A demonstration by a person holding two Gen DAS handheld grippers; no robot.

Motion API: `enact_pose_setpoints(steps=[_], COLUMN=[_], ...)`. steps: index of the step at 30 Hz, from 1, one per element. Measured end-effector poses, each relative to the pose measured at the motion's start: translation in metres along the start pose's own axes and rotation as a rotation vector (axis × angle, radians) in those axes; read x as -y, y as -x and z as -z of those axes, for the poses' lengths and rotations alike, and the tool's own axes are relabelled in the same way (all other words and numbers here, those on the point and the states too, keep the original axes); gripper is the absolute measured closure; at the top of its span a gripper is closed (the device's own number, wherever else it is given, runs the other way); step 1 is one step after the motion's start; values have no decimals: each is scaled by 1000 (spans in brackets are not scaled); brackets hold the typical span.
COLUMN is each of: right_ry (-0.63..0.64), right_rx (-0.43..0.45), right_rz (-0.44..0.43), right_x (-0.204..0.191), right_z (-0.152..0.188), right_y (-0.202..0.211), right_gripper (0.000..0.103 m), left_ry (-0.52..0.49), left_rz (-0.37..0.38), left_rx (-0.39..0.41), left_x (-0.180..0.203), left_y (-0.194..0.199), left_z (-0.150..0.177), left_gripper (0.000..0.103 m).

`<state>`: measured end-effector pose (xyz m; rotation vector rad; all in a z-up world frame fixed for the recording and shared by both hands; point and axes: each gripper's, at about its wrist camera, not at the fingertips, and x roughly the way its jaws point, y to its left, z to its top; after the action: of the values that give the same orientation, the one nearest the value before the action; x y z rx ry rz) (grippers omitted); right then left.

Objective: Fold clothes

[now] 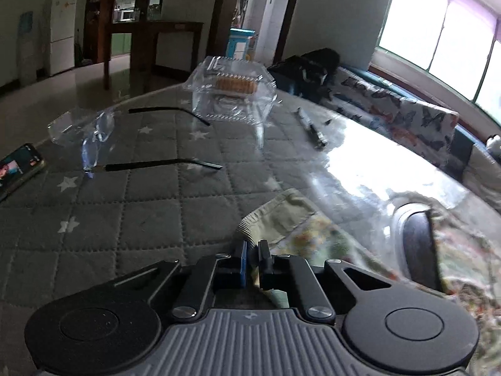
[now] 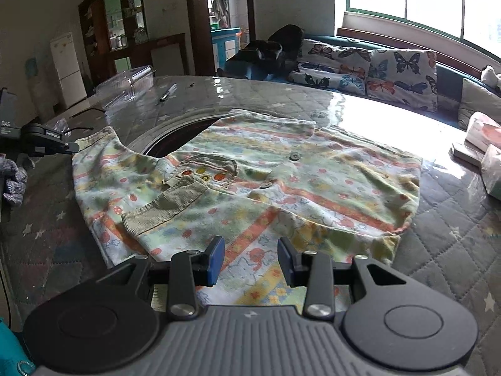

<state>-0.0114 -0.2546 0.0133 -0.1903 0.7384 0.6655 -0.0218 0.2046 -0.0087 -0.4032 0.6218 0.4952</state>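
Note:
A small patterned child's garment [image 2: 250, 181] with orange stripes, a corduroy pocket and buttons lies spread on the quilted grey table cover [image 2: 454, 250]. My right gripper [image 2: 251, 258] is open, its blue pads on either side of the garment's near hem. My left gripper [image 1: 253, 258] is shut on the garment's corduroy-trimmed corner [image 1: 281, 216]. In the right wrist view the left gripper [image 2: 70, 147] holds the garment's far left corner, slightly lifted off the table.
Safety glasses [image 1: 100, 144], a clear plastic box [image 1: 233, 89], a phone [image 1: 18, 166] and a pen [image 1: 313, 127] lie on the table beyond the garment. A round dark inset [image 2: 175, 139] sits under the cloth. Tissue packs [image 2: 482, 144] are at the right. A butterfly-print sofa [image 2: 375, 69] stands behind.

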Motion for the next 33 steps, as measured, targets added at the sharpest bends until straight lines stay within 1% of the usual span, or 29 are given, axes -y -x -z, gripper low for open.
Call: enact_pose_setpoints(steps=[2,5,8,10,13,18,22,24,26,30,33], right_ry=[-8,-18,-35,-47,-65,-102,-140,-161,-182,-222,-252], right_rx=[4,11,21,30,44,66,81,87,94,102,104], right_rz=[6,17,25,30,36,54,83,98,113,142,149], right_x=[2,6,11,13,18,28,40,46,53,64,71], right_z=[1,2,2,2,2,5,10,12,15,20,24], right_y=[3,6,9,12,16,24,32,36,41,48,51], right_gripper=[66,66,66,66,66,66,66,66,66,66,66], left_ry=[1,-5,-45,-65,-108,-209,-292,-334,-379,-447,-494], left_rz=[38,120,223,299,421,624,741,783,807,834,849], left_rx=[17,44,78,86,78,27,-19,-46,-66,-145,-204], left_x=[6,22,48,65,94,149,189,207,222,244,252], left_y=[9,27,48,60,78,102,112,115,115,105,101], left_z=[-2,-6,-10,-12,-9,11,31,42,55,79,97], left_gripper=[97,97,97,97,97,97,97,97,97,97,96])
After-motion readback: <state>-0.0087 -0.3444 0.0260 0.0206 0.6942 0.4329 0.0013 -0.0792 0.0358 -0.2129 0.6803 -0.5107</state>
